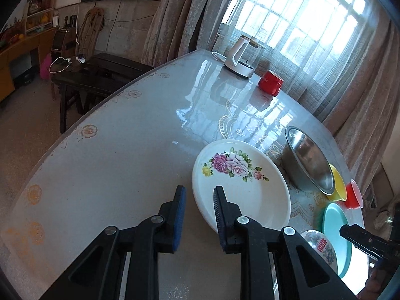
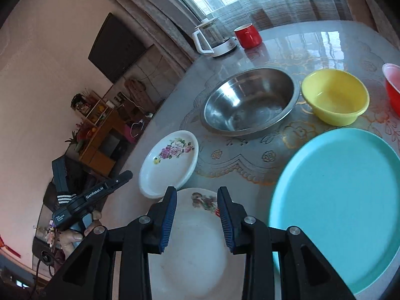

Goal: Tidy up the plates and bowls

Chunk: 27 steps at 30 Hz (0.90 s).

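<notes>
A white plate with pink roses (image 1: 240,182) (image 2: 170,162) lies on the round table (image 1: 120,150). My left gripper (image 1: 199,195) stands open at the plate's near-left rim, its pads not pressing anything. My right gripper (image 2: 196,200) is open above a white plate with a red print (image 2: 197,230) (image 1: 320,247), with nothing between its fingers. To the right lies a large teal plate (image 2: 337,205) (image 1: 335,230). Behind it stand a steel bowl (image 2: 250,100) (image 1: 307,160), a yellow bowl (image 2: 335,97) (image 1: 338,185) and a red bowl (image 2: 392,87) (image 1: 353,195).
A white kettle (image 1: 245,57) (image 2: 212,40) and a red mug (image 1: 270,82) (image 2: 247,35) stand at the far side by the curtained window. A dark bench (image 1: 95,75) stands past the table's left edge. A hand (image 2: 75,235) holds the left gripper.
</notes>
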Each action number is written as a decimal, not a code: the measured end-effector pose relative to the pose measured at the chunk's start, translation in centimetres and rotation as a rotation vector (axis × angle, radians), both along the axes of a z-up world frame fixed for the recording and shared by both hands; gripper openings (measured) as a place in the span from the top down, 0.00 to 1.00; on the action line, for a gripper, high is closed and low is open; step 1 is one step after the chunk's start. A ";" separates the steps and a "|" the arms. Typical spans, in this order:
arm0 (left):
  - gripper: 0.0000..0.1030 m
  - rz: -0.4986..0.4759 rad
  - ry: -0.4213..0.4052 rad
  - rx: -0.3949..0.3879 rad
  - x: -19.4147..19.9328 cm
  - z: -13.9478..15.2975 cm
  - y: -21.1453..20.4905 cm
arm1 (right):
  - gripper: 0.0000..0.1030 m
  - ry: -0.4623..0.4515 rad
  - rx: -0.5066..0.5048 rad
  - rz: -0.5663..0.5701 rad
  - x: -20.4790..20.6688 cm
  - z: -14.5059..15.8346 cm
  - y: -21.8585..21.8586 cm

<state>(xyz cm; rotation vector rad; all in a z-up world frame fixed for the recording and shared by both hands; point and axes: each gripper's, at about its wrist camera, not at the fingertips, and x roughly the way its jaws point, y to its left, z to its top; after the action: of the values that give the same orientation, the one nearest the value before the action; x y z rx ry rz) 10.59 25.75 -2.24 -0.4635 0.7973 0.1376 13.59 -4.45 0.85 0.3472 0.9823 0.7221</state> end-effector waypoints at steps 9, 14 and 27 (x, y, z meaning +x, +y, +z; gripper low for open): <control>0.79 -0.040 -0.013 -0.088 1.3 -1.5 1.6 | 0.74 0.123 -0.091 -0.033 5.4 -3.3 6.7; 0.82 -0.066 0.008 -0.086 2.6 -2.4 1.2 | 0.81 0.163 -0.138 -0.038 6.4 -5.1 7.7; 0.87 -0.086 0.036 -0.004 3.2 -3.3 -0.3 | 0.87 0.120 -0.217 0.012 6.0 -5.1 9.5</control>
<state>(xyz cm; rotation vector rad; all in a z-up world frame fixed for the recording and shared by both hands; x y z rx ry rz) 13.84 25.46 -5.50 -0.4309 0.8516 0.0641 19.60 5.05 -4.29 0.1960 1.1658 0.6037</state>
